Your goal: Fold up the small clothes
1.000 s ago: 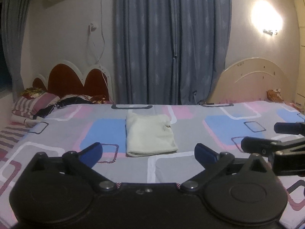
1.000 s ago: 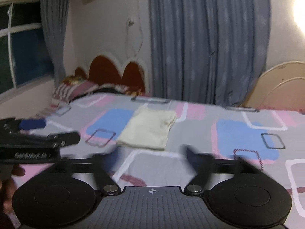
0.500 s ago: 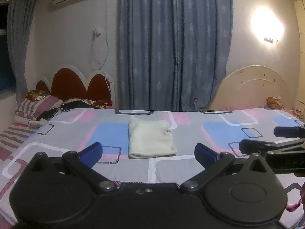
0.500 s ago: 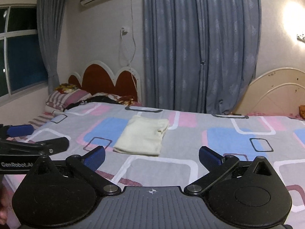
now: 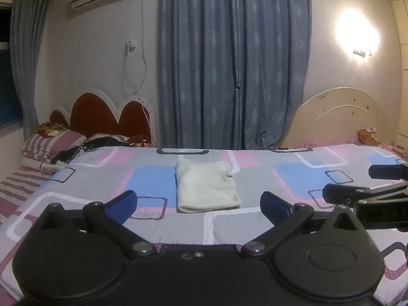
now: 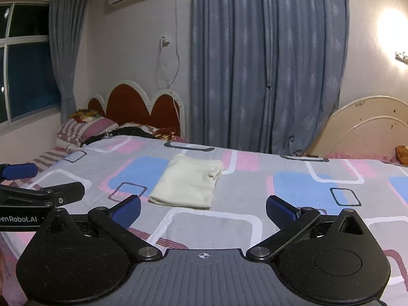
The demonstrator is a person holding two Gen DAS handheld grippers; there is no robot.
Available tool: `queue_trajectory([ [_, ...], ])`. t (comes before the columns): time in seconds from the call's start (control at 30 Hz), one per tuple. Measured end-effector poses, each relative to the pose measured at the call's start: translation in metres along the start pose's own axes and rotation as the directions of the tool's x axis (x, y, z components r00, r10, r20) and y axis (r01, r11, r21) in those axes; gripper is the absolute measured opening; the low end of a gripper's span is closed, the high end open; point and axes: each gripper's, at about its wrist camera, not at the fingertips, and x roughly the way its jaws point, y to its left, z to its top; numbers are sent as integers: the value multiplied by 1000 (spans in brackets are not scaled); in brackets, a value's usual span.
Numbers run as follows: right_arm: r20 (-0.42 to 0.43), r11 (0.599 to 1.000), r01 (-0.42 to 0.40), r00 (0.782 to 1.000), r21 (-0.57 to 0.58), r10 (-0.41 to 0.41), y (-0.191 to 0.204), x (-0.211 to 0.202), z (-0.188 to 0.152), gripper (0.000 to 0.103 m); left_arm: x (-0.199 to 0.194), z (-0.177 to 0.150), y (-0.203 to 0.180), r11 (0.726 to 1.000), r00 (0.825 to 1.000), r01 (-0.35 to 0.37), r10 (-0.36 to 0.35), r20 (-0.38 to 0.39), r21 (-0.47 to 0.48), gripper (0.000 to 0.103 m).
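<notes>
A pale cream garment (image 5: 207, 185) lies folded into a neat rectangle on the patterned bedsheet (image 5: 255, 229); the right wrist view shows the same garment (image 6: 188, 184) left of centre. My left gripper (image 5: 199, 205) hovers open well short of it, blue pads spread wide with nothing between them. My right gripper (image 6: 203, 210) is likewise open and empty, held back from the cloth. Each gripper shows at the edge of the other's view: the right gripper (image 5: 377, 188) at the right, the left gripper (image 6: 28, 183) at the left.
Striped pillows (image 5: 48, 145) and a dark heap of cloth (image 5: 102, 144) lie by the red headboard (image 5: 102, 113) at the far left. Blue curtains (image 5: 234, 61) hang behind the bed. A cream headboard (image 5: 341, 119) stands at the far right.
Both grippers have risen and pulled back a little from the bed, so the folded garment sits lower and farther off in both views. The right view's blur has settled.
</notes>
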Motion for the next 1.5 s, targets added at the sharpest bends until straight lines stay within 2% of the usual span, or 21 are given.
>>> queue_trajectory([
  [1.5,8,1000,0,1000,0,0,-8,0,-2,103,-6,2,11,1000,1000,22,-22,18,21,103],
])
